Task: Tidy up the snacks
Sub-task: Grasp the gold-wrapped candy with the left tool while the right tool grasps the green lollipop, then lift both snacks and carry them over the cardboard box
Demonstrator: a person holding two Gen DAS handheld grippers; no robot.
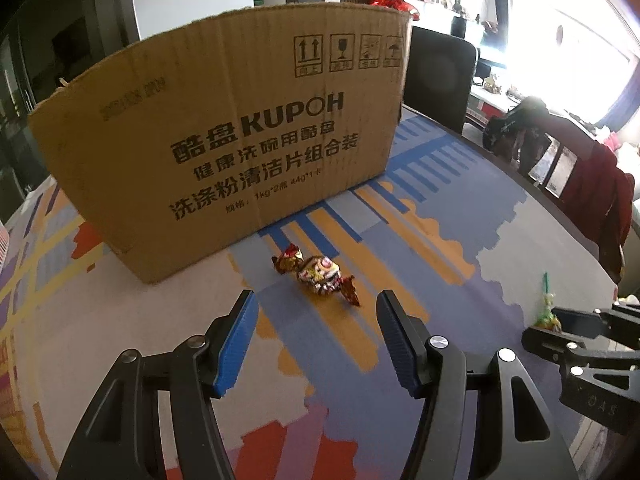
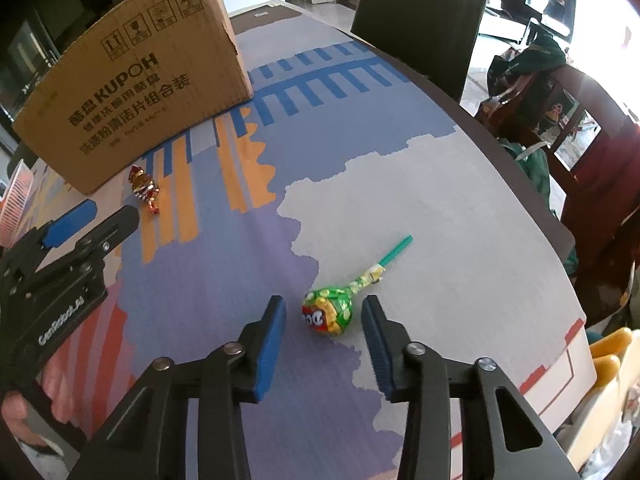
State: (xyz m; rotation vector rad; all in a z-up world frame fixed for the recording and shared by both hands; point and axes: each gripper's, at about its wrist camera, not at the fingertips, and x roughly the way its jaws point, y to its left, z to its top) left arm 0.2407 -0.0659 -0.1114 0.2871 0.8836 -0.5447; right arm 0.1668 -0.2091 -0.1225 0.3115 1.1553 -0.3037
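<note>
A wrapped candy [image 1: 318, 276] in red, gold and brown foil lies on the patterned tablecloth, just in front of the cardboard box [image 1: 224, 136]. My left gripper [image 1: 316, 300] is open, its tips just short of the candy. A green lollipop [image 2: 330, 310] with a teal stick lies on the pale part of the cloth. My right gripper [image 2: 325, 304] is open with the lollipop's head between its fingertips. The candy [image 2: 144, 189], the box [image 2: 136, 76] and the left gripper [image 2: 96, 216] also show in the right wrist view. The right gripper [image 1: 560, 324] shows in the left wrist view beside the lollipop [image 1: 547, 312].
The tablecloth [image 2: 420, 184] covers a table whose edge curves along the right. A dark chair [image 2: 416, 16] stands at the far side. A wooden chair with clothes [image 2: 576, 128] stands at the right. A pink basket [image 2: 16, 196] sits at the left edge.
</note>
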